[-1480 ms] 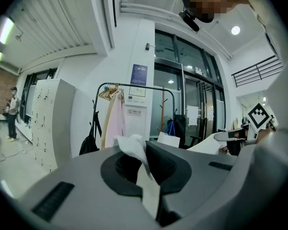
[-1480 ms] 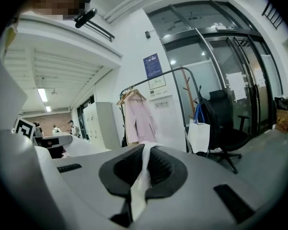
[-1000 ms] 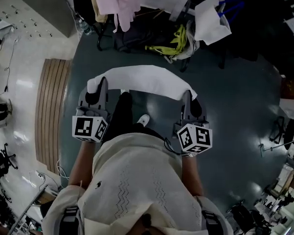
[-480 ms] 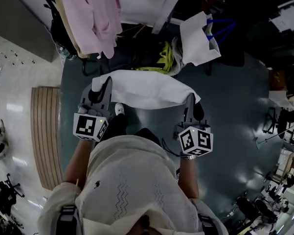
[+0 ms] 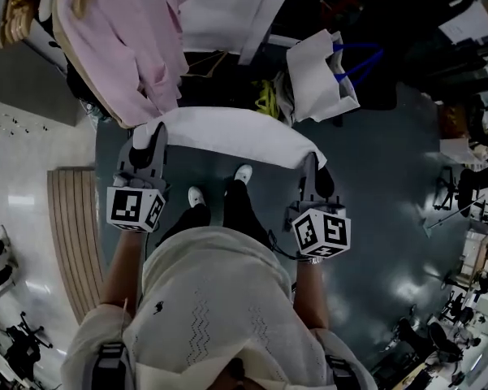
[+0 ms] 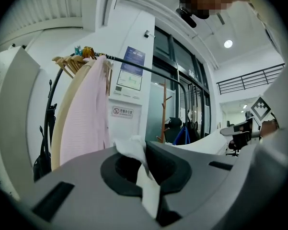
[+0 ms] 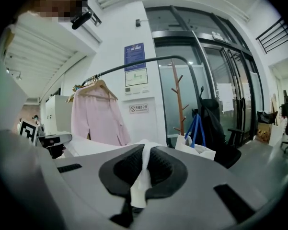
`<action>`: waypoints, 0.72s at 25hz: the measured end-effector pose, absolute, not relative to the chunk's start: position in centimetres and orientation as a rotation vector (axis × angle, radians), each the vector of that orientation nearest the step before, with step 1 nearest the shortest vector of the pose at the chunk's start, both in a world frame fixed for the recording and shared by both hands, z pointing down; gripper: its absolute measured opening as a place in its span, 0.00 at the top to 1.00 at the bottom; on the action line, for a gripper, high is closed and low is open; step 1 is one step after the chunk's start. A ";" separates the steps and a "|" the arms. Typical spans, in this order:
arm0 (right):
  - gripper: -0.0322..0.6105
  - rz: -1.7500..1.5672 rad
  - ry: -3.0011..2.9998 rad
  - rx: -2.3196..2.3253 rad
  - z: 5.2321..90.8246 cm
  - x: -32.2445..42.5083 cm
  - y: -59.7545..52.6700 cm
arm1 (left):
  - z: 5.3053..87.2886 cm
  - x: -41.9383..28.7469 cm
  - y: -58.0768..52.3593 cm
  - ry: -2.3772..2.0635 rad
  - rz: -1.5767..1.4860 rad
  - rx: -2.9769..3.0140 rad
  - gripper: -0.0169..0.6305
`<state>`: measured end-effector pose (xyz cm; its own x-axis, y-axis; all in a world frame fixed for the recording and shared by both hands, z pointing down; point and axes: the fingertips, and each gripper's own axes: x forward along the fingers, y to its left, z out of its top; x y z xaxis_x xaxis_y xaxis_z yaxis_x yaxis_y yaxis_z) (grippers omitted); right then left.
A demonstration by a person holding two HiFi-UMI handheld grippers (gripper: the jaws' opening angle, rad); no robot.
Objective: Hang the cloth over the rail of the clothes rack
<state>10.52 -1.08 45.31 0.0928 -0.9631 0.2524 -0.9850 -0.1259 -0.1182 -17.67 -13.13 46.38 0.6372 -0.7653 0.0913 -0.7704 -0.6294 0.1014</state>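
Head view: white rectangular fabric cloth stretched mid-frame between left gripper and right gripper. Left gripper view: jaws clamp 1 cloth corner, black metal rail upper centre. Right gripper view: jaws clamp the other corner

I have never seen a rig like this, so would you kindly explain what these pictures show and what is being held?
There is no robot here: a person holds a hand-held gripper in each hand. The head view comes from a camera on the person's head, looking down at the left gripper, the right gripper and the dark floor. The other two views come from a camera riding on each gripper. Both grippers are shut on a white cloth stretched between them. Ahead stands a clothes rack with a black rail, where a pink shirt hangs. A white bag sits on the floor nearby.
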 end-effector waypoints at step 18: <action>0.92 0.482 -2.191 2.123 43.9 23.4 -16.5 | 42.7 -6.9 -22.7 -1.475 0.057 2.732 0.94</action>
